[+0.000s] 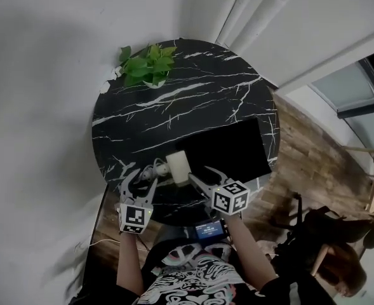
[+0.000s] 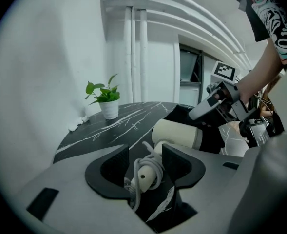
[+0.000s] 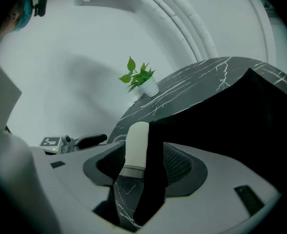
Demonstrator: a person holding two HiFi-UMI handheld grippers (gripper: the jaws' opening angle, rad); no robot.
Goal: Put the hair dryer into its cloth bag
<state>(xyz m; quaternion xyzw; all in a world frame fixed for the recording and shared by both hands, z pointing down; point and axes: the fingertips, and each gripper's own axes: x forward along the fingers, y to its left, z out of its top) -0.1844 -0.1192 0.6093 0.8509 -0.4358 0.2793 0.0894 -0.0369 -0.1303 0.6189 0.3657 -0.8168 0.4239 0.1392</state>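
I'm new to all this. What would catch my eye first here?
A round black marble table dominates the head view, with a green potted plant at its far edge. At its near edge a cream hair dryer lies beside a black cloth bag. The left gripper and right gripper, both open, point at the dryer from the person's side.

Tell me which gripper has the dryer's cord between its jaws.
The left gripper: the coiled cord sits between its open jaws. The right gripper instead frames the dryer and the bag.
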